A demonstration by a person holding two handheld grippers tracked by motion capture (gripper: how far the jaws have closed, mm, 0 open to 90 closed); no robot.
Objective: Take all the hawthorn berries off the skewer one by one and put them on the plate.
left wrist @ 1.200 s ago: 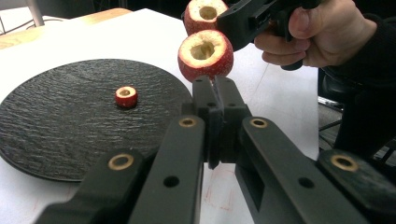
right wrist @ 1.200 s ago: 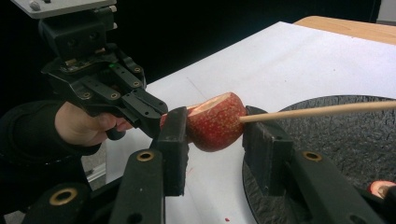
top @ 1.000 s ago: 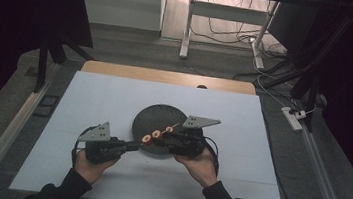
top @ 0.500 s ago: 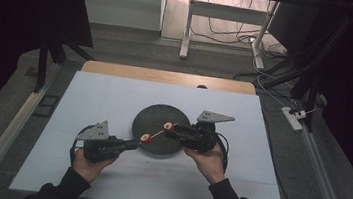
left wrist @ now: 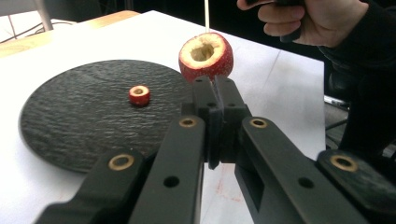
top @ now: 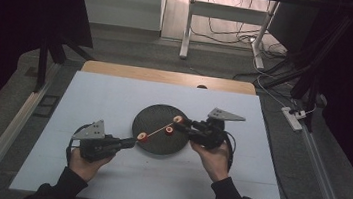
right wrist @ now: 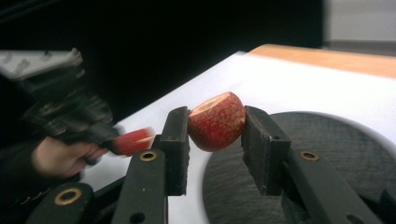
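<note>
High view shows the right gripper [top: 180, 122] fingers clamped on a strawberry [top: 178, 120] over the slate plate [top: 154, 145], the left gripper [top: 135, 139] fingers closed on the skewer [top: 157, 128], so slide straight along it.

Your left gripper [top: 132, 142] holds the skewer [top: 157, 129] at the plate's [top: 151, 147] near-left rim; your right gripper [top: 185, 124] grips a fruit piece [top: 178, 120] at its right edge.
</note>
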